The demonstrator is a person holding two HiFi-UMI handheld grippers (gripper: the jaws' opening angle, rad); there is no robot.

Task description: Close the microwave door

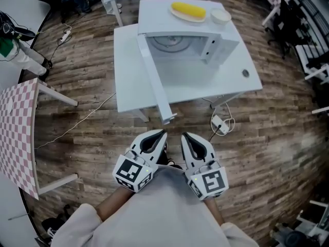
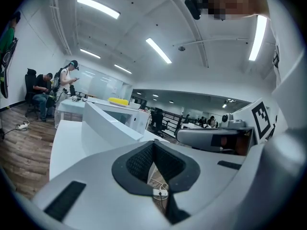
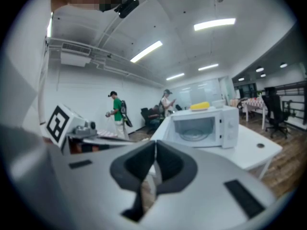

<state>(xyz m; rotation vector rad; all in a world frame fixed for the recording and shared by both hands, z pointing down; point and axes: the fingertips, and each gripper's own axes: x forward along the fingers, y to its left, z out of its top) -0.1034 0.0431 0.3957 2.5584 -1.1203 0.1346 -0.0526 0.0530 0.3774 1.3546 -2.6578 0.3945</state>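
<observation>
1. While both grippers hover close to the person's body, the white table (image 1: 128,73) stands ahead of their fingertips.
2. On it sits the microwave (image 1: 226,41), its cavity facing the fingers.
3. Its door (image 1: 154,81) stands wide open, with its free end nearest the left fingertips but apart from them.
4. The left gripper (image 1: 163,133) and right gripper (image 1: 184,135) have their jaws pressed together, holding nothing.

Glossy microwave (image 1: 187,30), smooth matt table (image 1: 128,71), floor (image 1: 92,133) seemingly wood planks
</observation>
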